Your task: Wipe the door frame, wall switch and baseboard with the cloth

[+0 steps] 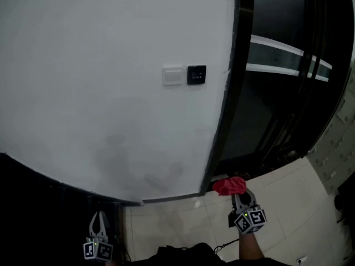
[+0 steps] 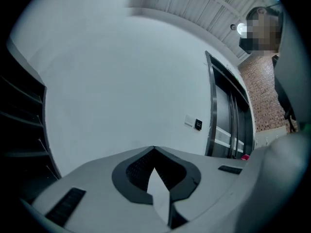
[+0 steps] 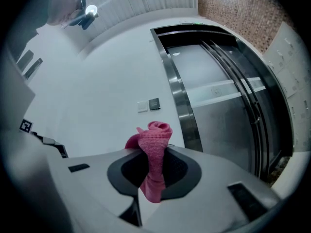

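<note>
Right gripper (image 1: pixel 237 197) had its fingers clamped on the bunched red cloth (image 1: pixel 228 185), just beside the foot of the door frame (image 1: pixel 224 110). From the cloth, the frame's long axis ran toward 12 o'clock and the wall switch (image 1: pixel 173 75) lay near 11. Left gripper (image 1: pixel 99 219), fingers closed and empty, sat farther off.

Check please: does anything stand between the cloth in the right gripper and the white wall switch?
Nothing visible does. The right gripper holds the pink cloth low, near the door frame; the white wall switch sits higher on the wall, uncovered.
</note>
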`<action>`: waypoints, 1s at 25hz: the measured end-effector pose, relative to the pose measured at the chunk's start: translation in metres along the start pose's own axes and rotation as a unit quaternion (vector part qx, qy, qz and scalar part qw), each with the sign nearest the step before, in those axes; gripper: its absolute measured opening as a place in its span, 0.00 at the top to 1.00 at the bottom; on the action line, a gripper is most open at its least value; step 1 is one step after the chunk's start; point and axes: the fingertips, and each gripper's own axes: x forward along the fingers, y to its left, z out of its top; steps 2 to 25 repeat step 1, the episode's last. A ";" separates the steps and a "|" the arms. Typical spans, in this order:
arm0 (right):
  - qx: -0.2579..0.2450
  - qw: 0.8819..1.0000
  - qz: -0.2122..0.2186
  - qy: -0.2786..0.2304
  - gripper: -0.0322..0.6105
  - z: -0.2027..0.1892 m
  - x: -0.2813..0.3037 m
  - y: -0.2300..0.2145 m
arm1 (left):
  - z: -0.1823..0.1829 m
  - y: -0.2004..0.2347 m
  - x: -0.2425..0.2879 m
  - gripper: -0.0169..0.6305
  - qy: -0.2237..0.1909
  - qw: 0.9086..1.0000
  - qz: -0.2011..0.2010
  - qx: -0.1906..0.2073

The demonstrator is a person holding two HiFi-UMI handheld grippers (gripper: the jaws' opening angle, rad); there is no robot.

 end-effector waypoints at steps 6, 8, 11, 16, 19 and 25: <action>-0.003 1.000 0.001 0.001 0.88 0.000 0.000 0.001 | 0.000 0.002 -0.001 0.98 0.001 1.000 0.004 0.001; -0.003 1.000 0.001 0.001 0.88 0.000 0.000 0.001 | 0.000 0.002 -0.001 0.98 0.001 1.000 0.004 0.001; -0.003 1.000 0.001 0.001 0.88 0.000 0.000 0.001 | 0.000 0.002 -0.001 0.98 0.001 1.000 0.004 0.001; -0.003 1.000 0.001 0.001 0.88 0.000 0.000 0.001 | 0.000 0.002 -0.001 0.98 0.001 1.000 0.004 0.001; -0.003 1.000 0.001 0.001 0.88 0.000 0.000 0.001 | 0.000 0.002 -0.001 0.98 0.001 1.000 0.004 0.001; -0.003 1.000 0.001 0.001 0.88 0.000 0.000 0.001 | 0.000 0.002 -0.001 0.98 0.001 1.000 0.004 0.001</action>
